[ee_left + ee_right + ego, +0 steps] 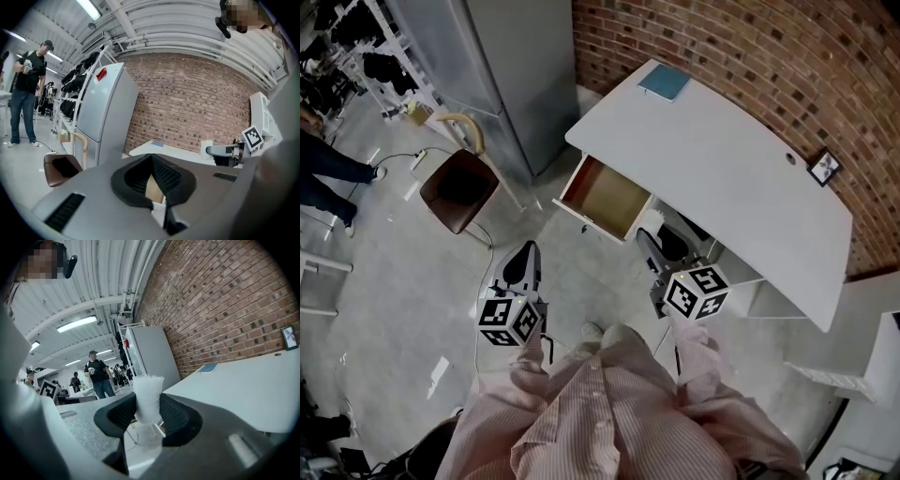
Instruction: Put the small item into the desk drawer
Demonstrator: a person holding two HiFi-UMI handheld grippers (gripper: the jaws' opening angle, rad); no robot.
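The white desk (741, 178) has its wooden drawer (605, 197) pulled open at the left end. My right gripper (652, 246) hovers just in front of the drawer and is shut on a small white item (148, 399), which stands up between the pads. That small white item (653, 221) shows faintly at the fingertips in the head view. My left gripper (523, 264) hangs lower left of the drawer over the floor. Its tips (151, 157) meet with nothing between them. A strip of the drawer (153, 190) shows through the gap below them.
A blue notebook (664, 82) and a small picture frame (823, 167) lie on the desk. A brown chair (459, 187) and a tall grey cabinet (506, 66) stand left of the drawer. A brick wall (750, 47) runs behind. People (27, 89) stand far left.
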